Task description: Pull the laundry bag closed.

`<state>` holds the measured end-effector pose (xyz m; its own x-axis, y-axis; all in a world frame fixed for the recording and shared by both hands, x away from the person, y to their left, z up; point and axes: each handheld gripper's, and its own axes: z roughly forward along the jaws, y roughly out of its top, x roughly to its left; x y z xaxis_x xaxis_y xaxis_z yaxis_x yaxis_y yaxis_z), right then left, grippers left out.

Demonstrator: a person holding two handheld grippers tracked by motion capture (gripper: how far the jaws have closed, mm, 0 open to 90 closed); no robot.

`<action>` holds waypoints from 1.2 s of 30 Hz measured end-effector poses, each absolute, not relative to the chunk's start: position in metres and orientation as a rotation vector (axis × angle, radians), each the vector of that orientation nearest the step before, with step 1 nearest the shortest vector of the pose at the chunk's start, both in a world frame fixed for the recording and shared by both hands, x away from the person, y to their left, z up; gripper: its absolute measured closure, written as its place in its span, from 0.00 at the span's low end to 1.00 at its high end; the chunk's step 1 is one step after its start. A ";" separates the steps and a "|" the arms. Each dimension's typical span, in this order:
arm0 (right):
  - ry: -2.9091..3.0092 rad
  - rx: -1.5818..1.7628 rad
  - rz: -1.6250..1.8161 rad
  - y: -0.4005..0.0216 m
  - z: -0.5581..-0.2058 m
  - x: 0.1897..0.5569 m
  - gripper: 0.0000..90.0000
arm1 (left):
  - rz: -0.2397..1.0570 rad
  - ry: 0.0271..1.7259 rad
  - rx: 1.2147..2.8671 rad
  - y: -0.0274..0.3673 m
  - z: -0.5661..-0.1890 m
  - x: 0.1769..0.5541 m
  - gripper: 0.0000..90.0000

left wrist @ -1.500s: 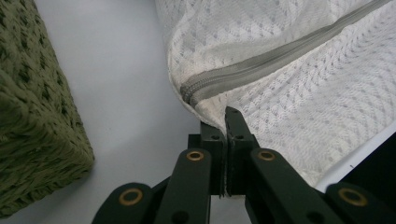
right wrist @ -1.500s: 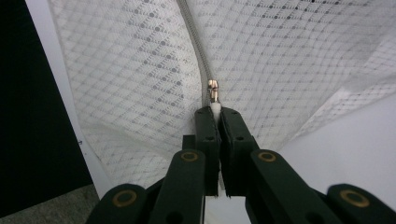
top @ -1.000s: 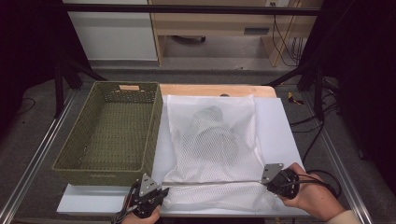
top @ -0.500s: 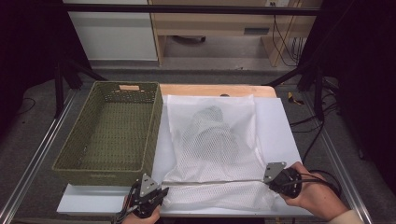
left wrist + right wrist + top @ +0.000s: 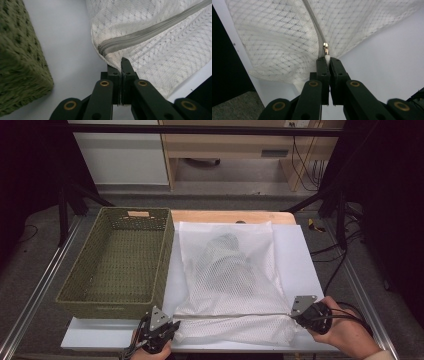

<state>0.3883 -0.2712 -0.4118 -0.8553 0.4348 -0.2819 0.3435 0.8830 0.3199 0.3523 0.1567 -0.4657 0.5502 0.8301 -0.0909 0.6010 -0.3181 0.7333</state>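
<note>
This looks like a lab or recording room set up for tests. The desk (image 5: 300, 250) has a white top and metal rails (image 5: 37, 290) along its sides. Black stand legs (image 5: 75, 200) rise beside the desk, loose cables (image 5: 300, 165) hang behind it, and grey carpet (image 5: 395, 320) lies around it.

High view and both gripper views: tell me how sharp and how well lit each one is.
High view: soft and slightly blurry, table brightly lit, surroundings nearly black. Left gripper view: zipper and mesh bag crisp, green basket blurred. Right gripper view: zipper pull sharp, even light, no glare.
</note>
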 end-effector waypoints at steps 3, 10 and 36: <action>2.705 0.595 0.386 -0.274 -0.415 0.386 0.97 | 0.391 1.150 2.039 0.156 -0.466 0.352 0.99; 2.691 0.619 0.419 -0.280 -0.426 0.383 0.97 | 0.384 1.155 2.033 0.158 -0.465 0.353 0.99; 2.668 0.624 0.390 -0.283 -0.422 0.389 0.97 | 0.382 1.166 2.015 0.159 -0.464 0.353 0.99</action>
<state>0.3889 -0.2831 -0.4221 -0.8326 0.4711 -0.2911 0.3681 0.8635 0.3447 0.3526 0.1591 -0.4642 0.5375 0.8357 -0.1125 0.6075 -0.2913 0.7390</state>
